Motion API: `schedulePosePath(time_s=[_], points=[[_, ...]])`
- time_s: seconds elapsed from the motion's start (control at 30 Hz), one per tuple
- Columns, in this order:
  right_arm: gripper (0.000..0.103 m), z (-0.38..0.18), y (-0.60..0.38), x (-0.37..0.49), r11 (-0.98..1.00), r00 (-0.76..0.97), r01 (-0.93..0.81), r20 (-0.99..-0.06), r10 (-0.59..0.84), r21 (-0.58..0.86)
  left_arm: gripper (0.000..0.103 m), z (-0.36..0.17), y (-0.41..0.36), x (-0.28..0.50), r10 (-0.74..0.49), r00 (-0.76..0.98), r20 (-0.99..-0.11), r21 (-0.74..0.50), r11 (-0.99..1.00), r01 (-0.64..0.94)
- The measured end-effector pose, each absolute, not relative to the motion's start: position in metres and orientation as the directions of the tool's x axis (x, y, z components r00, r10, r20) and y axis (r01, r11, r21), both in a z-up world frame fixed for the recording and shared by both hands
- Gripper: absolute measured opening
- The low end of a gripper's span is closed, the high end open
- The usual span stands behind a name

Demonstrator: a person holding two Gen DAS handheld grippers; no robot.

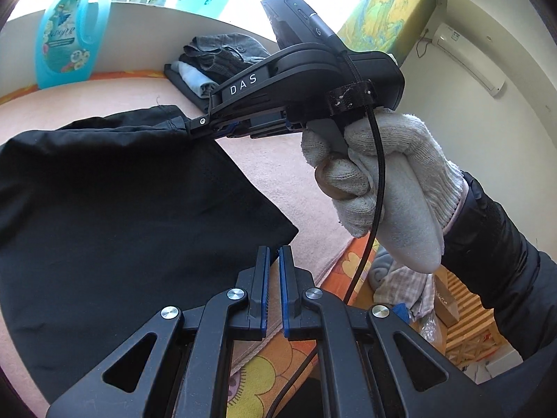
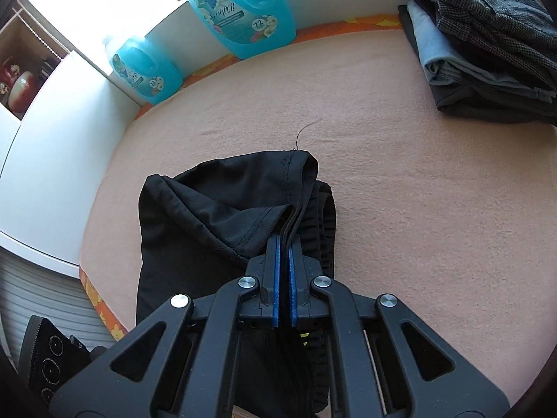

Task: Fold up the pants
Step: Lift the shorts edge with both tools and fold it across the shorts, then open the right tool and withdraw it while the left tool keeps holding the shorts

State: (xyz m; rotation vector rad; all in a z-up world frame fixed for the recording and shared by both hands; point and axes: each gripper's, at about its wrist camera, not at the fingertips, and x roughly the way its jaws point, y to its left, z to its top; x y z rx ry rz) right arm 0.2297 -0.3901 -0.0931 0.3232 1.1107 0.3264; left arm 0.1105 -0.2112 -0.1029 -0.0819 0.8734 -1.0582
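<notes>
Pants: the black pants (image 2: 222,209) are lying bunched and partly folded on the pink blanket (image 2: 400,209), with one hemmed edge lifted off the surface and a loose thread trailing from the far hem.
Right claw: the right claw (image 2: 285,244) is pinching several stacked layers of the pants' edge between its blue pads (image 2: 277,271), jaws nearly together on the cloth; in the left wrist view the same claw (image 1: 195,126) is gripping the fabric at its upper corner.
Right hand: a white knit-gloved hand (image 1: 376,181) is wrapping around the grey handle, with a black cable running down past it.
Left claw: the left claw (image 1: 274,261) is hovering at the near corner of the black cloth, jaws narrowed to a thin slit; whether any fabric is sitting between them I cannot tell.
Surface: the blanket is covering a worktop edged by an orange flowered cloth (image 2: 216,64).
Background: two blue detergent bottles (image 2: 243,7) are standing along the back wall, and a stack of folded clothes (image 2: 487,52) is resting at the far right.
</notes>
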Motion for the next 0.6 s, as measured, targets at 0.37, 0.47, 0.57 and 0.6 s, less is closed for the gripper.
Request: schedulePosePath(time_s=[0.37, 0.47, 0.57, 0.6], points=[[0.013, -0.087, -0.392, 0.228, 0.946, 0.415, -0.131, -0.850, 0.324, 0.296, 0.005, -0.088, -0.143, 0.106, -0.683, 0.363, -0.634, -0.351, 0.672, 0.652], [0.019, -0.065, -0.396, 0.218, 0.954, 0.484, -0.154, -0.822, 0.299, 0.256, 0.005, -0.100, -0.111, 0.114, -0.620, 0.387, -0.682, -0.332, 0.735, 0.592], [0.026, -0.044, -0.374, 0.213, 0.944, 0.508, -0.261, -0.803, 0.312, 0.202, 0.005, -0.114, -0.093, 0.119, -0.586, 0.389, -0.710, -0.325, 0.764, 0.557], [0.037, -0.040, -0.362, 0.212, 0.938, 0.505, -0.302, -0.806, 0.308, 0.169, 0.005, -0.118, -0.090, 0.121, -0.581, 0.387, -0.716, -0.325, 0.768, 0.552]])
